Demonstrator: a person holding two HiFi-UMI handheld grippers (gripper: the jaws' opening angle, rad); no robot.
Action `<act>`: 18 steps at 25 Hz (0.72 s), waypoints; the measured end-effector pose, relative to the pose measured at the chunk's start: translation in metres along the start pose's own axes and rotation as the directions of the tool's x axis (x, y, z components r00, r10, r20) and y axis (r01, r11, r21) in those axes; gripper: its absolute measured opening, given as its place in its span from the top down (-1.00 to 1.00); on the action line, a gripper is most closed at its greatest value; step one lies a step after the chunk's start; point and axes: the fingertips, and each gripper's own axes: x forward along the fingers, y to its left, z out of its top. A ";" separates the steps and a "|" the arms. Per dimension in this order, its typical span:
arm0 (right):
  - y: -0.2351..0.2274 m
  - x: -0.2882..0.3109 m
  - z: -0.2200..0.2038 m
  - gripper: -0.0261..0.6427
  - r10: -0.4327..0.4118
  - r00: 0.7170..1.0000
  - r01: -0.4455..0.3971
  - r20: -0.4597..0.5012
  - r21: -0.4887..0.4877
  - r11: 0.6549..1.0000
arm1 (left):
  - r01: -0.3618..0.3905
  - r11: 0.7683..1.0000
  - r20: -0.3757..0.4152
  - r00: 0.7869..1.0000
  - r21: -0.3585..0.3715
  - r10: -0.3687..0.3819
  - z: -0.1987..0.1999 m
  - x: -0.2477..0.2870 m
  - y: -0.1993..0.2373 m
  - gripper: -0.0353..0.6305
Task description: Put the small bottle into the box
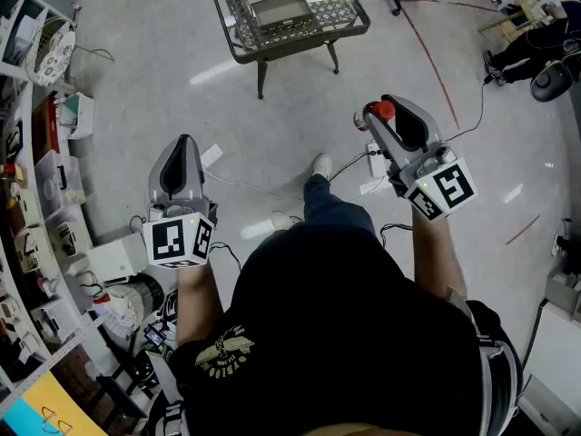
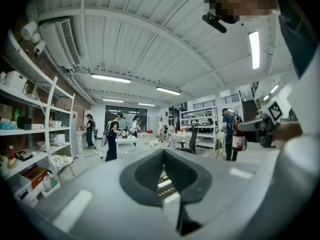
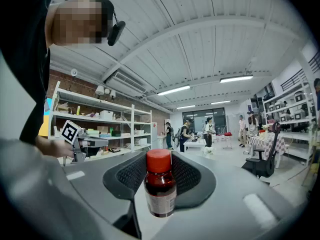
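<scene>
Count: two hand-held grippers, one small bottle, one wire table. The right gripper (image 1: 388,118) has its jaws clamped on the red-capped small bottle (image 3: 160,184), which is held in the air on the near side of the wire table (image 1: 349,18), well apart from it. The left gripper (image 2: 163,152) has its jaws together with nothing between them, and is also well short of the table.

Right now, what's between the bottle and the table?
Bare floor only, in the head view: nothing stands between the bottle, held by the right gripper, and the table.
</scene>
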 end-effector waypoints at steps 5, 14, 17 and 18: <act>-0.033 0.016 0.002 0.43 0.016 1.000 -0.016 0.007 0.031 0.999 | 0.006 1.000 -0.011 1.000 0.003 -0.006 0.000 0.034 -0.010 0.89; -0.114 0.058 0.007 0.44 0.044 0.999 -0.045 0.018 0.039 0.998 | -0.005 1.000 -0.012 1.000 0.008 0.005 0.013 0.128 -0.021 0.89; -0.144 0.071 0.010 0.44 0.051 0.998 -0.052 0.024 0.044 0.998 | 0.001 1.000 -0.010 1.000 0.015 -0.001 0.018 0.162 -0.030 0.89; -0.155 0.075 0.012 0.44 0.054 0.998 -0.055 0.027 0.046 0.997 | 0.001 1.000 -0.008 1.000 0.017 -0.001 0.021 0.174 -0.034 0.89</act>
